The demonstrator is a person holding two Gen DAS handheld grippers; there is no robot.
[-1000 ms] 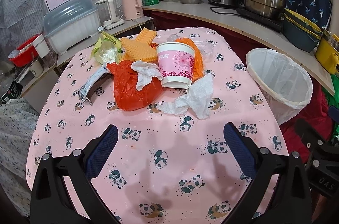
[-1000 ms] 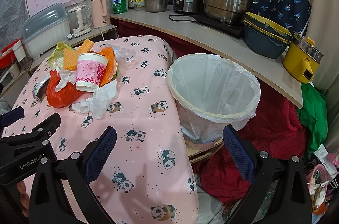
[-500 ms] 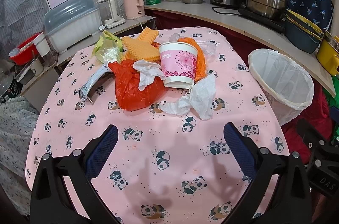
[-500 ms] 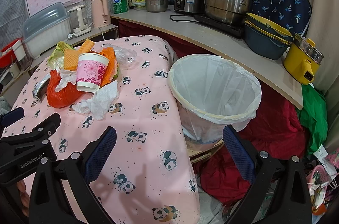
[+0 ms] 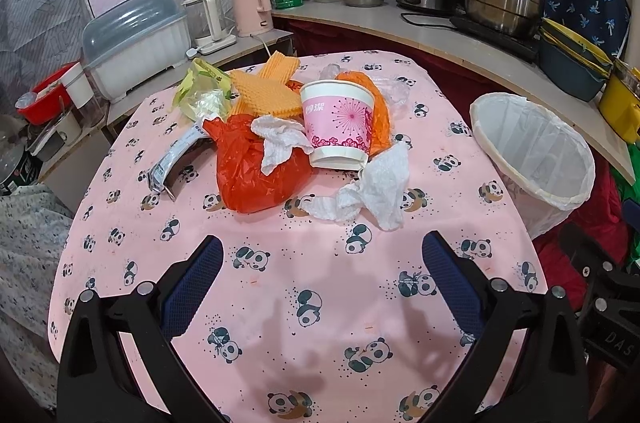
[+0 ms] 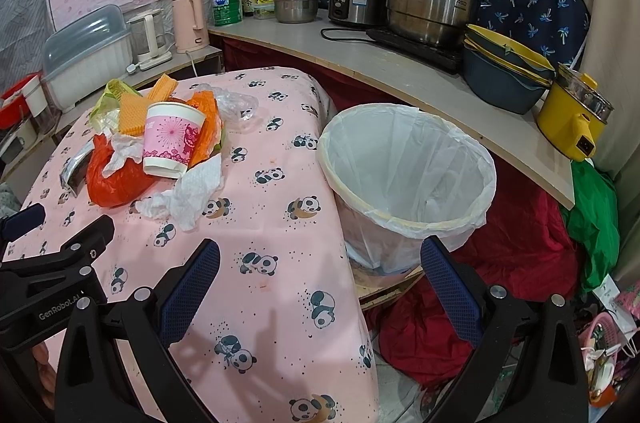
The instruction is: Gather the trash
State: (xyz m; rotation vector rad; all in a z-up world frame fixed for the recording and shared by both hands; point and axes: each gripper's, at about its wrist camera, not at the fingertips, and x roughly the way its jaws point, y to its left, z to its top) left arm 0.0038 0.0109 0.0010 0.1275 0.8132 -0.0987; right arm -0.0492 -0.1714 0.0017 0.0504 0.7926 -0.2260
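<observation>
Left wrist view: the left gripper (image 5: pixel 322 271) has its jaws spread wide and empty, low in frame; the trash pile (image 5: pixel 296 139) sits mid-frame on the worktop (image 5: pixel 280 283). Right wrist view: the right gripper (image 6: pixel 320 275) likewise gapes, holding nothing; the lined bin (image 6: pixel 408 179) stands centre-right beside the worktop, the trash pile at left.

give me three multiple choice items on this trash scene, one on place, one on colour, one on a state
1. Where is the trash bin?
A. on the table
B. beside the table's edge
C. on the counter

2. What colour is the plastic bag under the crumpled tissue?
A. red
B. blue
C. black

3. How is the left gripper?
A. shut on the paper cup
B. shut on tissue
C. open, holding nothing

Key: 1 B, its white-lined rim stands off the tablecloth's edge; 2 A, it is red; 3 C, its fingers are spread above the bare tablecloth.
</observation>
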